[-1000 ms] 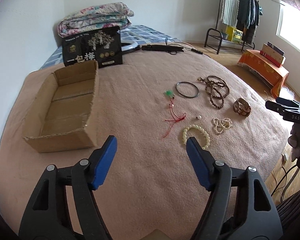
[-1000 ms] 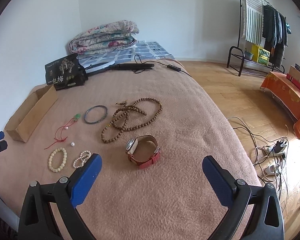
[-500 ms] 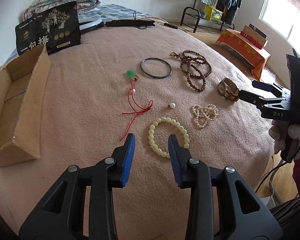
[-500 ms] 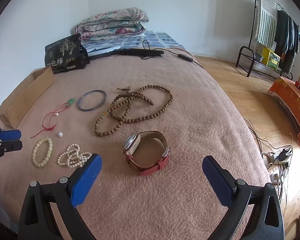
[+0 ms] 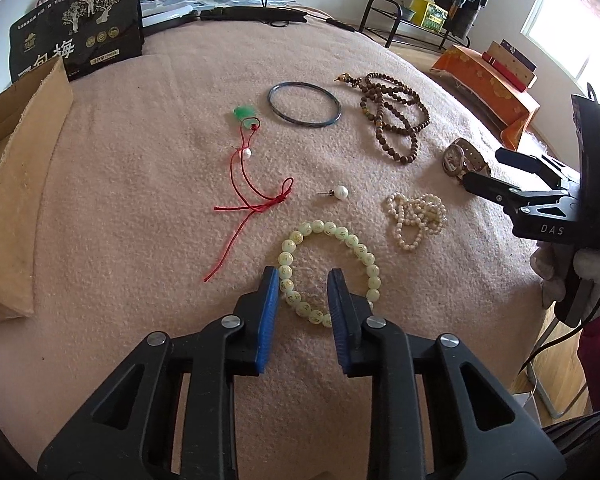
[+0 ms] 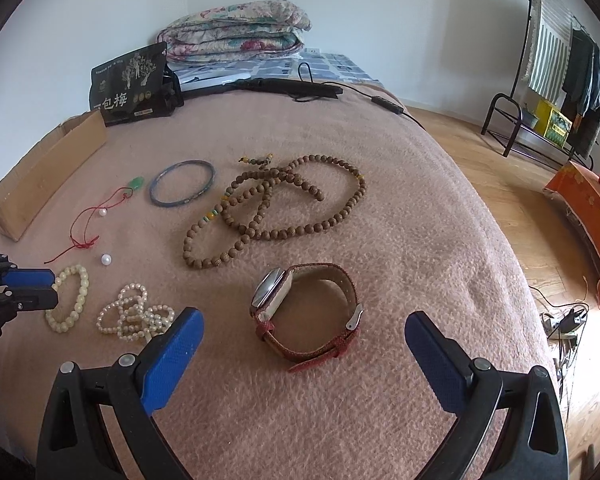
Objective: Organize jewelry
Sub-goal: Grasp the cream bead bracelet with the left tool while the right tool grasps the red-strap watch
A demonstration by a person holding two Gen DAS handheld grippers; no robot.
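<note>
Jewelry lies on a pink blanket. My left gripper (image 5: pixel 303 276) is narrowly open, its fingers straddling the near side of a pale green bead bracelet (image 5: pixel 360 249), not clamped. Around it lie a red cord with green pendant (image 5: pixel 244 168), a loose pearl (image 5: pixel 341 191), a small pearl strand (image 5: pixel 416 216), a dark bangle (image 5: pixel 305 104), brown prayer beads (image 5: pixel 392 116) and a watch (image 5: pixel 460 158). My right gripper (image 6: pixel 302 330) is wide open and empty, just in front of the red-strapped watch (image 6: pixel 308 312). The left gripper also shows in the right wrist view (image 6: pixel 24 288).
An open cardboard box (image 5: pixel 16 184) stands at the left. A black packet (image 5: pixel 76 48) leans behind it, with folded quilts (image 6: pixel 236 28) and cables (image 6: pixel 284 86) at the back. The bed edge drops to a wooden floor (image 6: pixel 512 184) on the right.
My left gripper has moved forward and down to the pale bead bracelet and narrowed its jaws around the near beads. My right gripper has moved closer to the watch and stayed wide open.
</note>
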